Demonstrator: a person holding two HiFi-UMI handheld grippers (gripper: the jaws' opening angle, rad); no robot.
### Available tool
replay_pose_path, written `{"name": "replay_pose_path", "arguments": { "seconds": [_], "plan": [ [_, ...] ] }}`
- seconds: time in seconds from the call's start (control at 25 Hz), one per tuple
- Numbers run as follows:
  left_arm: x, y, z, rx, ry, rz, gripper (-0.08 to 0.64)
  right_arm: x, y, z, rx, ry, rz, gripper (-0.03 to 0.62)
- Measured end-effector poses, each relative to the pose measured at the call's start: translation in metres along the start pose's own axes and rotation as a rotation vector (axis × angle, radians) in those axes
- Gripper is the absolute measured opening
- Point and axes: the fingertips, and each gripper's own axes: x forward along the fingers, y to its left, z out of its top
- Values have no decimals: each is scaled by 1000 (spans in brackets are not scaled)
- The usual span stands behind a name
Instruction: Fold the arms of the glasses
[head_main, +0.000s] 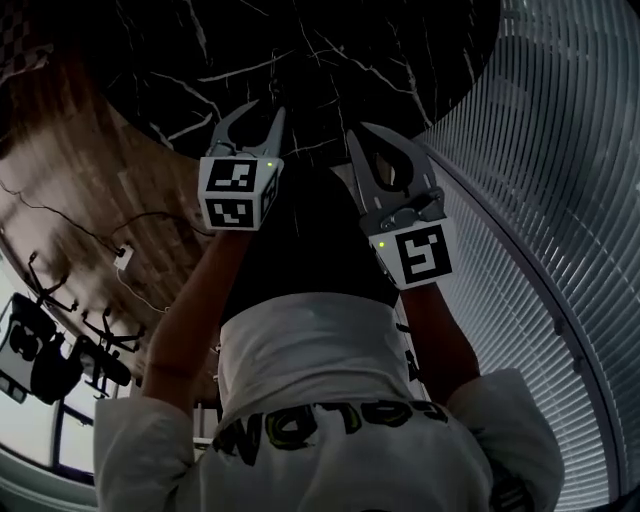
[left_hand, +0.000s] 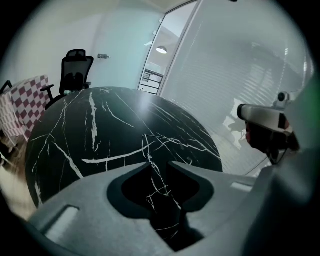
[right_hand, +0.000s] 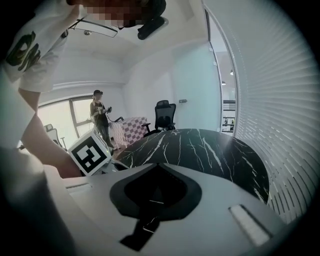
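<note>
Glasses appear in none of our views, so we cannot place them; at the tabletop (head_main: 300, 50) edge our left gripper (head_main: 268, 108) holds its fingers slightly apart and empty, while our right gripper (head_main: 356, 133) has them closed on nothing.

The left tool (head_main: 262, 112) and right tool (head_main: 357, 131) overhang marble table (head_main: 330, 40)

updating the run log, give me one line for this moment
left gripper: open, empty | right gripper: shut, empty | table: black marble, below both | glasses: not in view
</note>
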Motion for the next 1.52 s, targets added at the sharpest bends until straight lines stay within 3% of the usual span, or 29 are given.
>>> {"name": "replay_pose_path", "arguments": {
  "seconds": [0.28, 0.52, 0.84, 1.28, 1.52],
  "plan": [
    [10, -4, -1, -29, 11, -18, 97, -6, -1, -5, 23, 22, -3, 2],
    [13, 1, -3, -47, -6, -15, 5, -5, 0, -9, 28, 28, -9, 2],
    [5, -5, -1, -52, -35, -45, 2, -15, -2, -3, 8, -4, -24, 2],
    [-44, -36, 39, -92, -108, -75, 0, -55, -12, 36, -60, -101, -47, 2],
    [-89, -56, 83, -100, -193, -118, 0, -71, -10, 73, -121, -172, -61, 2]
  ]
}}
